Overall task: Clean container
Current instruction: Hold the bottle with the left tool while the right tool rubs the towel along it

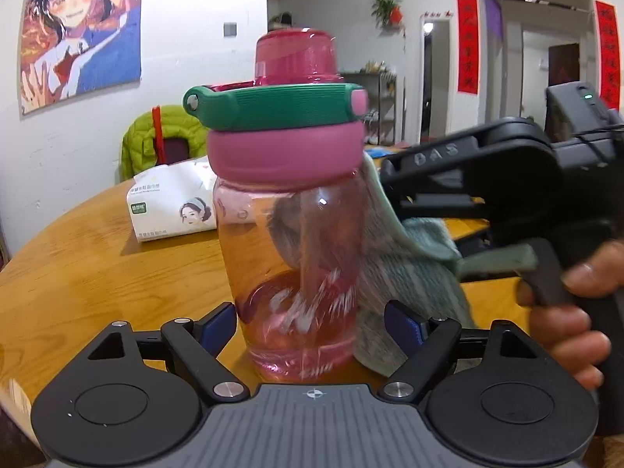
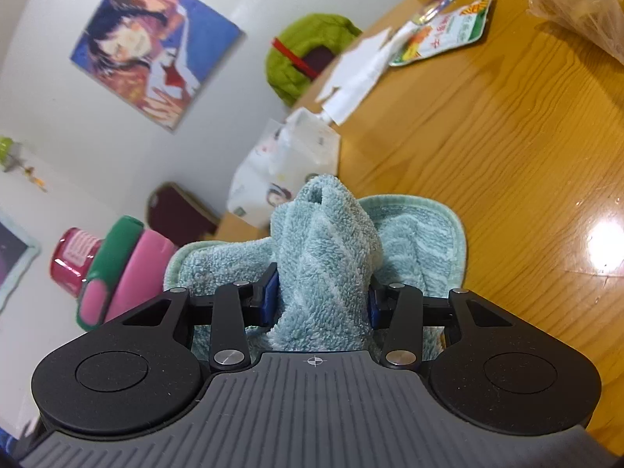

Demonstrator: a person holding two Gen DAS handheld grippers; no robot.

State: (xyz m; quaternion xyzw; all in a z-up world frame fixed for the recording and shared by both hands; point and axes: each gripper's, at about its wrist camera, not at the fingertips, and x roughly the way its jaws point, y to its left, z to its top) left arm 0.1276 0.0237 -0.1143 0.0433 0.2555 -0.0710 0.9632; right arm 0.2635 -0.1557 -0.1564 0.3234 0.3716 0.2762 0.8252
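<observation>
- The pink bottle (image 1: 288, 241) stands upright on the wooden table (image 1: 97, 265), right between the left gripper (image 1: 310, 325) fingers. They sit at its sides near the base, though I can't tell if they're actually clamping it.
- The right gripper (image 2: 323, 296) is pinched on a bunched teal towel (image 2: 327, 241), which is pressed against the bottle's far side.
- Looks like mid-wipe on the outside. No idea how much is clean already; the lid is on.

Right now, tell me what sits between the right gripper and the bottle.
The towel: pinched in the right gripper, it lies against the bottle, seen in the left wrist view.
</observation>
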